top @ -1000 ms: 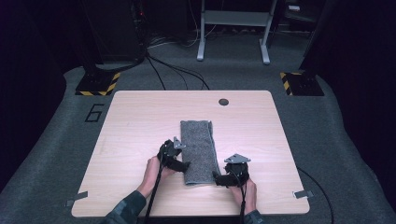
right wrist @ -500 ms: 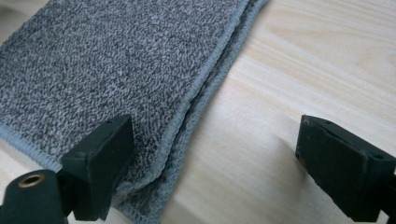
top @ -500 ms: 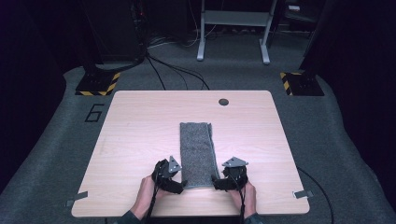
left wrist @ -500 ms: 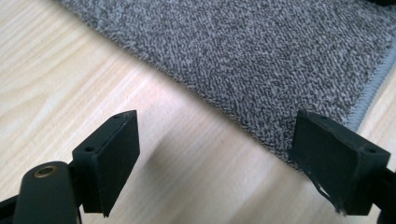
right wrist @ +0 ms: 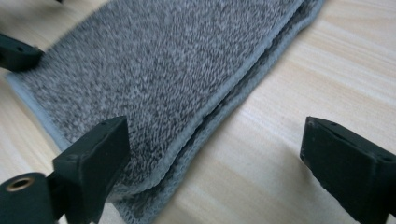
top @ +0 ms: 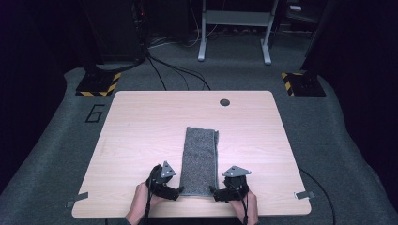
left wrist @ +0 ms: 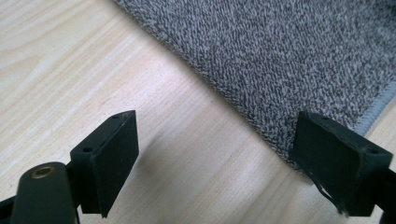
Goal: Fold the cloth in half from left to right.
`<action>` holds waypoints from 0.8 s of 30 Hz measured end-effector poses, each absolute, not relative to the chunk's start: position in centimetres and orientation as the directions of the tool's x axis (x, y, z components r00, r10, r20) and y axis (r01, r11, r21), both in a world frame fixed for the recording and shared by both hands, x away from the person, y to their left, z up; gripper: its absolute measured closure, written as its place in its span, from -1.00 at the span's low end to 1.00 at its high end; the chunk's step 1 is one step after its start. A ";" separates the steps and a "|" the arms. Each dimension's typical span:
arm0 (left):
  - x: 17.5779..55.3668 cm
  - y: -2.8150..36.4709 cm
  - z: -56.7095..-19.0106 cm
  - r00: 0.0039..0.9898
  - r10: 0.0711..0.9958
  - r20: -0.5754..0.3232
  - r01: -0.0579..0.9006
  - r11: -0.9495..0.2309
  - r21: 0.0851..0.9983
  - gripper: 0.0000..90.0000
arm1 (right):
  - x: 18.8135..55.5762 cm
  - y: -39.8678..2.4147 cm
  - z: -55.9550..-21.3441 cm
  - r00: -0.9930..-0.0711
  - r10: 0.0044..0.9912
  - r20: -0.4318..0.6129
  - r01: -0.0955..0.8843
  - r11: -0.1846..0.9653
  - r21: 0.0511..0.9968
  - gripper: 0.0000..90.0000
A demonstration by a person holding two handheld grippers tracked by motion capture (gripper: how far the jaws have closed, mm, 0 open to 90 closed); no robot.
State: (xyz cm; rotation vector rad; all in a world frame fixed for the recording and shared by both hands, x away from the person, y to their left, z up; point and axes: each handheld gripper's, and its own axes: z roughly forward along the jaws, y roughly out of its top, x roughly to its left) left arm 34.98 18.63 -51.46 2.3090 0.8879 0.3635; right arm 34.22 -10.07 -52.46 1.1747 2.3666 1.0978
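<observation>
A grey folded towel (top: pixel 200 160) lies lengthwise on the wooden table (top: pixel 141 136), its near end close to the front edge. My left gripper (top: pixel 174 192) sits at the towel's near left corner, jaws wide open with nothing between them; in the left gripper view the towel (left wrist: pixel 285 60) runs across the top right and one jaw rests at its edge. My right gripper (top: pixel 215 193) is at the near right corner, also open. In the right gripper view the towel (right wrist: pixel 154 79) shows its stacked hemmed layers, and its left jaw sits over the cloth.
A dark round grommet hole (top: pixel 225 102) is near the table's far edge. Bare wood lies to both sides of the towel. Beyond the table stand a metal frame (top: pixel 234 28), floor cables, and striped floor plates (top: pixel 99 84).
Both hands drew back toward the front edge; the left gripper moved from the towel's left side down to its near left corner. The towel now lies flat and straight.
</observation>
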 end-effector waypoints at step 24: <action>41.7 20.8 -49.6 0.667 0.739 -0.088 0.575 -0.437 0.692 -0.76 | 41.7 -10.6 -49.7 -0.636 0.763 0.116 0.580 0.374 0.723 -0.85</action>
